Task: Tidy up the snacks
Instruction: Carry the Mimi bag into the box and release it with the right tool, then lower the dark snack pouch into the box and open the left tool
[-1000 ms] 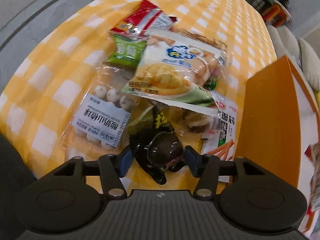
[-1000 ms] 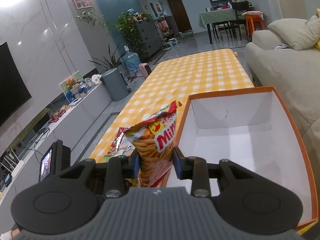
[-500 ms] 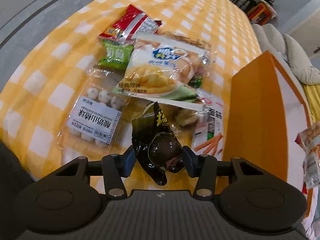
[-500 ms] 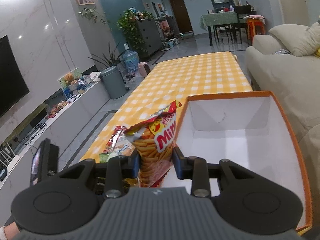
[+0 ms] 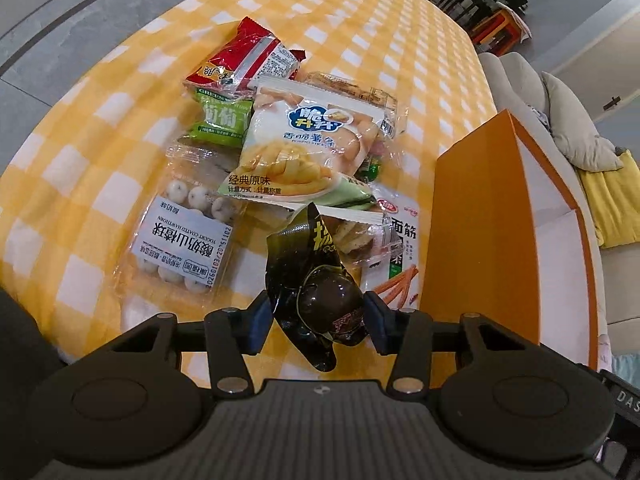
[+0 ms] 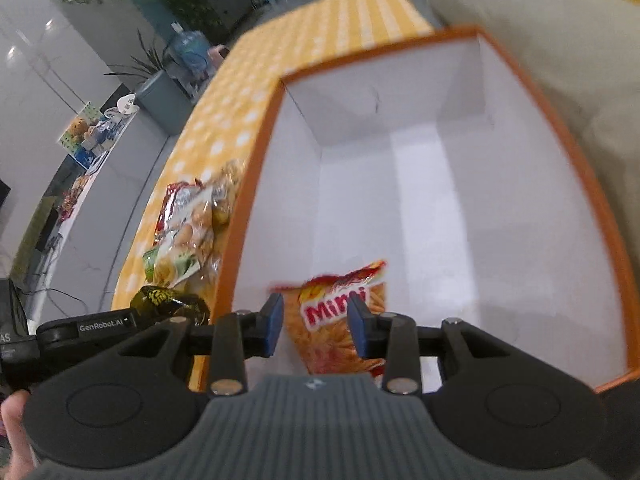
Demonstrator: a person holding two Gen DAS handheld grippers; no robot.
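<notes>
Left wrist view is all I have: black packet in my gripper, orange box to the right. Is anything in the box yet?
Observer: Yes, one Mimi packet is inside the orange box, at its near end.
Operator: Is the right gripper holding it?
Observer: No, the right gripper is open above it.
Operator: Room for mine?
Observer: Probably; the rest of the box floor shows bare white. Your black packet is just outside the box's left wall.

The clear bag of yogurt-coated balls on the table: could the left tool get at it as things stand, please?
Probably not yet. The clear bag lies uncovered close ahead, but the left tool is shut on a black packet, which must go into the orange box first.
</notes>
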